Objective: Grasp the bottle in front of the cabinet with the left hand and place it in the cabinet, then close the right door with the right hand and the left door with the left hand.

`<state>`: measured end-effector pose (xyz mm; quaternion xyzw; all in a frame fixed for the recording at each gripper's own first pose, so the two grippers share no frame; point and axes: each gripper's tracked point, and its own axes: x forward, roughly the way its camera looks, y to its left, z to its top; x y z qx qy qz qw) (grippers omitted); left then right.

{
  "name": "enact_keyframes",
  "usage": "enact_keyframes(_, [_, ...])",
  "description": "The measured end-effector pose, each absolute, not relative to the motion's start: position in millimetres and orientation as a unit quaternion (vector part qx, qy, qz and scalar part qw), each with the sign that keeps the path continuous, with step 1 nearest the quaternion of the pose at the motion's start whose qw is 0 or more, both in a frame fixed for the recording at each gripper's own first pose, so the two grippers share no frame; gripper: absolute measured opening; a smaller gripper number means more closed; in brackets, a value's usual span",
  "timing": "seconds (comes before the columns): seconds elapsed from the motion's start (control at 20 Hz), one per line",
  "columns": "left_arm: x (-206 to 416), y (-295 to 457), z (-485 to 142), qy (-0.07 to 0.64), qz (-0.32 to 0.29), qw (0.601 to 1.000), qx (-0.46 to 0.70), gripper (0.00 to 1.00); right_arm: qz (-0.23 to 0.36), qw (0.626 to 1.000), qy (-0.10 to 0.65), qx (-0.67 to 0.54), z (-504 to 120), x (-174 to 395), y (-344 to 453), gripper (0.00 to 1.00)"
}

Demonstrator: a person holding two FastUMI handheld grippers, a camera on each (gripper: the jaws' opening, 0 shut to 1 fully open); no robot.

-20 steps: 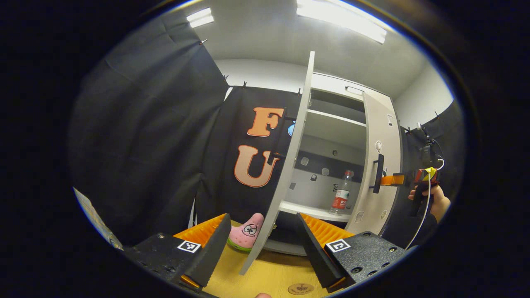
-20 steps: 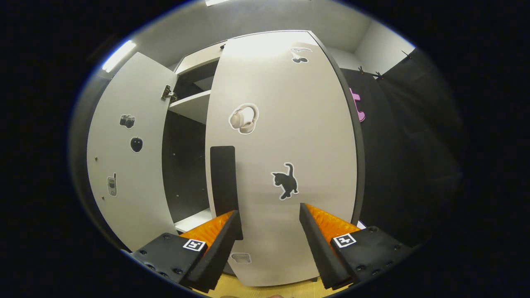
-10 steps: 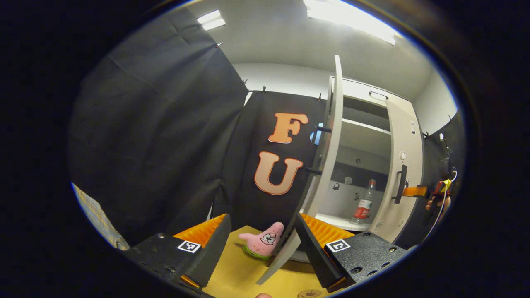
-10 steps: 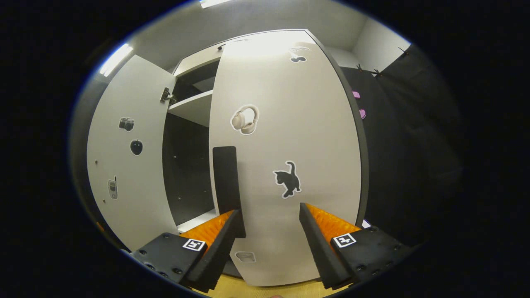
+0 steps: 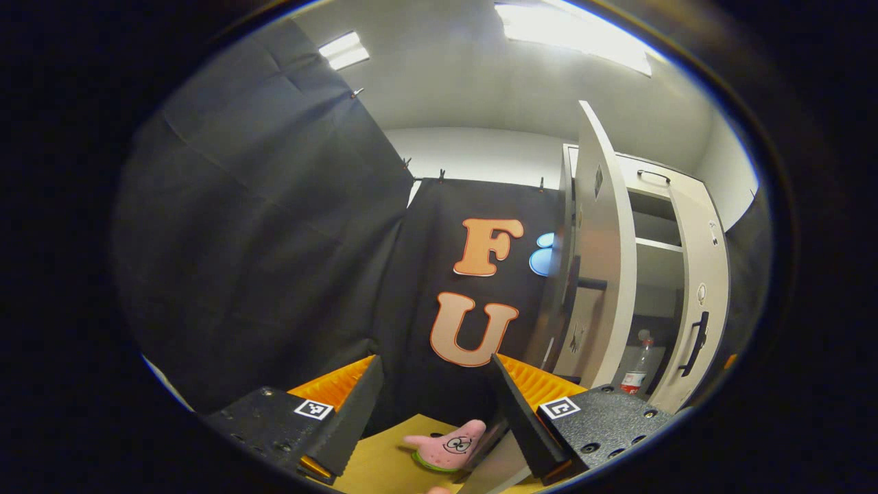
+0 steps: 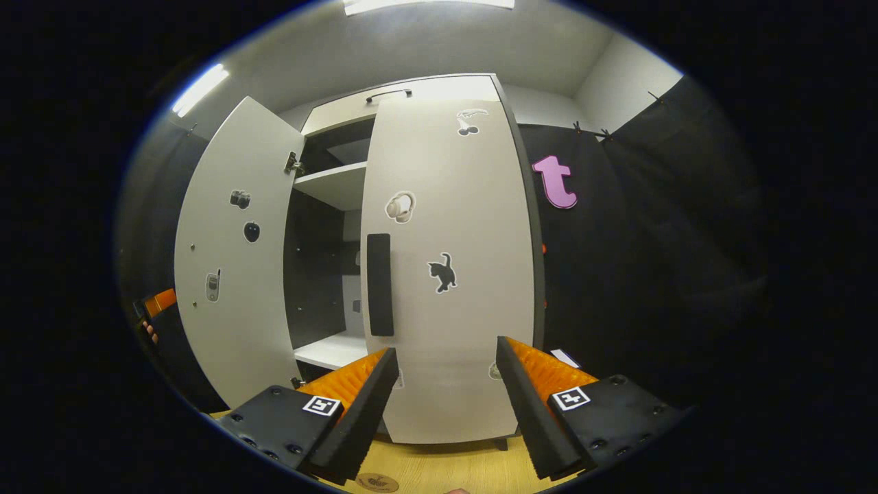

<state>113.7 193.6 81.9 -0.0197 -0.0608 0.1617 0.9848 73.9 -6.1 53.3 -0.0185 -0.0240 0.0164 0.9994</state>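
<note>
- While the bottle (image 5: pixel 634 370) stands on the cabinet's (image 6: pixel 405 92) lower shelf, both grippers (image 5: pixel 434 405) (image 6: pixel 444 394) hold nothing, jaws apart.
- Right door (image 6: pixel 446 274) is shut; left door (image 6: pixel 230 254) hangs open.
- Pink toy (image 5: pixel 446 444) lies on the table (image 5: pixel 384 466).

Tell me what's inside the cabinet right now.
The bottle stands on the lower shelf, seen through the gap between the doors. An upper shelf looks bare. The right door covers the rest.
</note>
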Motion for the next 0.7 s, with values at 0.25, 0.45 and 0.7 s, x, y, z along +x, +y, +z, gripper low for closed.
enact_keyframes(0.25, [126,170,92,-0.070,0.146,0.987,-0.001,0.92,-0.011,1.000,-0.025,-0.012,38,38,-32,0.96])
enact_keyframes(0.45, [127,162,94,-0.065,0.136,0.988,0.016,0.93,-0.033,0.999,-0.023,-0.031,33,19,-54,1.00])
enact_keyframes(0.7, [131,134,98,-0.059,0.100,0.992,0.048,0.87,-0.039,0.999,-0.028,-0.025,36,8,-62,0.96])
